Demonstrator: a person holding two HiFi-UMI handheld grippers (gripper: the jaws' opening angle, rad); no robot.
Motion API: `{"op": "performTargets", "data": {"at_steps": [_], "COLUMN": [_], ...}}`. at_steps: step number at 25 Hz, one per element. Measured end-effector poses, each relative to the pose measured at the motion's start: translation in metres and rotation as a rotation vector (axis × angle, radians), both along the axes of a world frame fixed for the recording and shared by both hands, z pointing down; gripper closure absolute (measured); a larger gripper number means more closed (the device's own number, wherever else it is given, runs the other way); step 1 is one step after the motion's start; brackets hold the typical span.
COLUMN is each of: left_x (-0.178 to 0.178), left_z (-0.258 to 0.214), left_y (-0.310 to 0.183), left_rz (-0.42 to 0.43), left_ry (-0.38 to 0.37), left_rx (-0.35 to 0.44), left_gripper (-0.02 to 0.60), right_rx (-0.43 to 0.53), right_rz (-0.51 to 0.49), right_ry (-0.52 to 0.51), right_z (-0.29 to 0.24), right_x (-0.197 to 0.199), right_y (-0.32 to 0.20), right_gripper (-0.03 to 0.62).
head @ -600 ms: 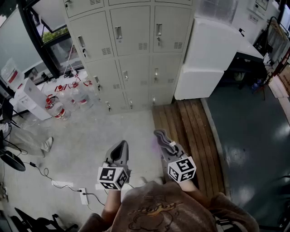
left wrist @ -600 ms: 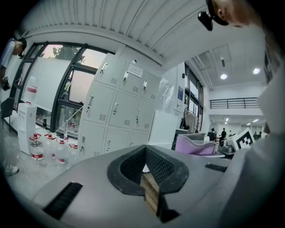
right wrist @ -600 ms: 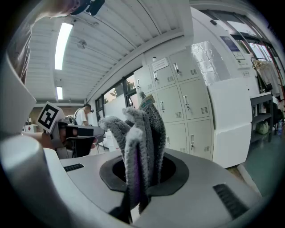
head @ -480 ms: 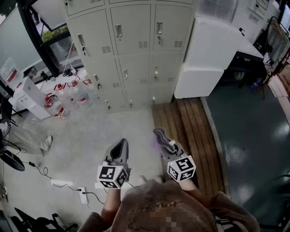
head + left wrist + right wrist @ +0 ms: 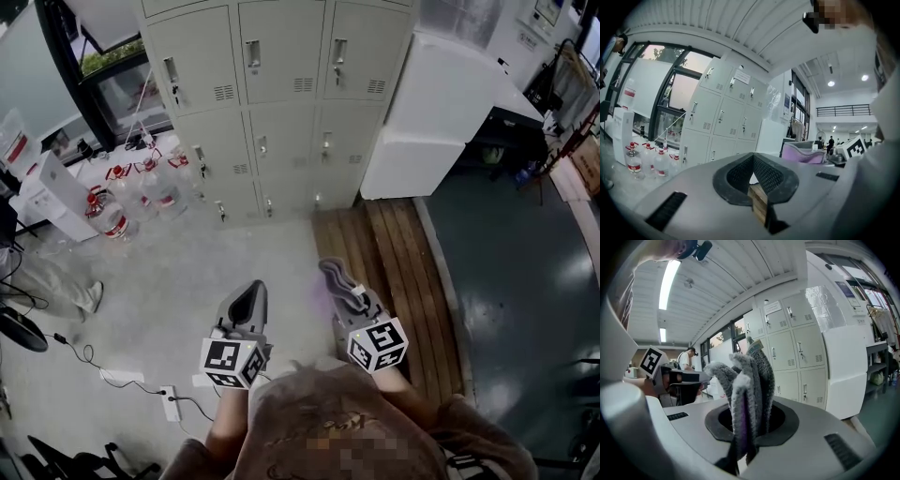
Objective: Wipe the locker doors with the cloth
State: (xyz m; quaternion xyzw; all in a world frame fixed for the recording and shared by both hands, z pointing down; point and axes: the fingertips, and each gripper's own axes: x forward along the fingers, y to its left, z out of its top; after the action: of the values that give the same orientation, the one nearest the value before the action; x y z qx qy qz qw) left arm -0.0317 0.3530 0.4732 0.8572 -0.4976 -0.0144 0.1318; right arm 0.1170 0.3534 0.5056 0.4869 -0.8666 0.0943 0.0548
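The beige lockers (image 5: 281, 103) stand ahead across the floor, doors shut; they also show in the left gripper view as lockers (image 5: 726, 117) and in the right gripper view as lockers (image 5: 792, 352). My right gripper (image 5: 330, 277) is shut on a folded grey and purple cloth (image 5: 747, 394), which sticks up between its jaws. The cloth (image 5: 342, 291) shows as a grey fold in the head view. My left gripper (image 5: 246, 300) is shut and holds nothing. Both grippers hang well short of the lockers.
Several water bottles (image 5: 131, 202) stand on the floor left of the lockers. A white cabinet (image 5: 431, 122) stands to the right. A wooden pallet strip (image 5: 394, 281) lies under my right gripper. A power strip and cable (image 5: 169, 403) lie at lower left.
The view has shifted slightly, so the lockers sit a little higher and nearer. Both grippers keep their places and their jaws have not changed.
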Motion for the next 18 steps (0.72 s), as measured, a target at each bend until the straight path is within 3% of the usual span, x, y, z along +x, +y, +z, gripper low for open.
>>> {"op": "performTargets", "data": {"at_steps": [4, 9, 18], "left_x": [-0.012, -0.011, -0.004], "left_z": [0.008, 0.009, 0.011], "left_y": [-0.012, -0.030, -0.120], "left_rz": [0.017, 0.055, 0.077], "left_ry": [-0.016, 0.016, 0.027], "left_rx": [0.009, 0.021, 0.021], "left_gripper": [0.578, 0.578, 0.578], "right_rx": [0.000, 0.000, 0.019], "right_rz": [0.046, 0.068, 0.037], "right_ry": [-0.012, -0.015, -0.017], "right_z": [0.006, 0.008, 0.013], "right_x": [-0.002, 0.000, 0.000], "right_y": [-0.014, -0.032, -0.126], "right_gripper": [0.543, 0.543, 0.543]}}
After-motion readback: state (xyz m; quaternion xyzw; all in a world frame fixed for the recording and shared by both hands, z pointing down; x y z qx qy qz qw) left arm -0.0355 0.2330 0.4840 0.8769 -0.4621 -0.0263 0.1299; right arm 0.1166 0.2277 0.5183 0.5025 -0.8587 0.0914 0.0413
